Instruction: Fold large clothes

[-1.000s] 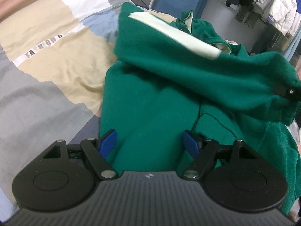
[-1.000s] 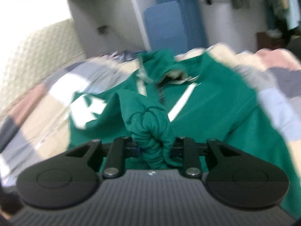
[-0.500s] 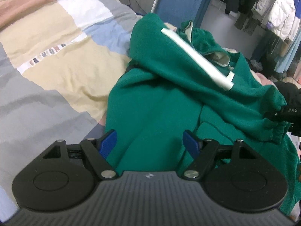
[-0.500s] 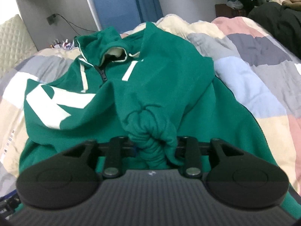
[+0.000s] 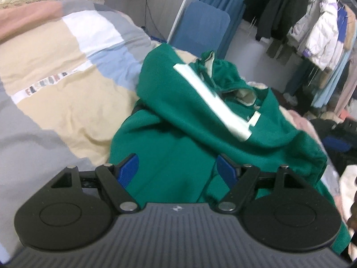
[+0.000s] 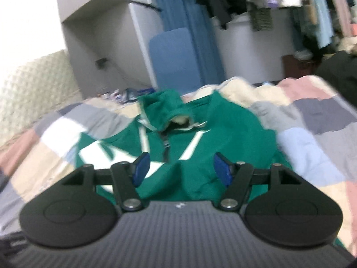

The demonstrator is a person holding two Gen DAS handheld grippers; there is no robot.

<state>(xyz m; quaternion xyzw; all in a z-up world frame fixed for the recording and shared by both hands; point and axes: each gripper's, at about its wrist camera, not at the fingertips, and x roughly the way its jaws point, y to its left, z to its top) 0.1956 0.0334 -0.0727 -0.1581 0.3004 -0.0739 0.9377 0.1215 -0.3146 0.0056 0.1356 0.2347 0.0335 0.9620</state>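
Two tongs hover over one green hoodie, which lies spread on the bed, its hood at the far end from both. Left tongs stand wide apart with nothing between the pads; hoodie body lies directly beneath and ahead of them. Right tongs have just been opening and now stand apart, empty; the sleeve cuff they were clamping a second ago lies loose just below them on the hoodie's front. One sleeve with a white stripe is folded across the chest. Long axis runs from hem, nearest both tongs, away to the hood. Judgement: the hem edge is the next hold, and both tongs sit about equally near it.
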